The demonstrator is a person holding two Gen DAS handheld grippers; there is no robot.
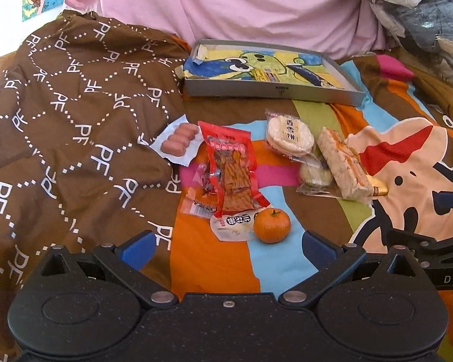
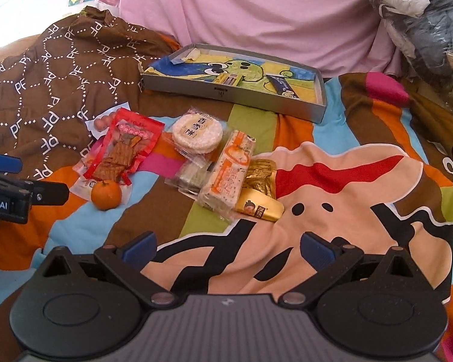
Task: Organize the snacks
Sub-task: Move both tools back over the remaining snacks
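Snacks lie on a colourful bedspread. A mandarin (image 1: 271, 225) (image 2: 106, 194) sits just ahead of my open left gripper (image 1: 228, 249), beside a red packet of dried strips (image 1: 231, 169) (image 2: 126, 147). Farther off are a sausage pack (image 1: 178, 141), a round rice cracker pack (image 1: 289, 134) (image 2: 197, 134), an orange-and-white bar (image 1: 344, 164) (image 2: 230, 170) and a gold packet (image 2: 258, 203). A shallow grey box (image 1: 274, 90) (image 2: 235, 95) with a cartoon lining lies behind them. My right gripper (image 2: 228, 250) is open and empty, short of the bar.
A brown patterned quilt (image 1: 66, 126) (image 2: 54, 90) is bunched at the left, against the sausage pack. Pink fabric (image 1: 241, 3) rises behind the box. Dark bags (image 1: 432, 24) pile at the back right. The other gripper shows at the left edge of the right wrist view.
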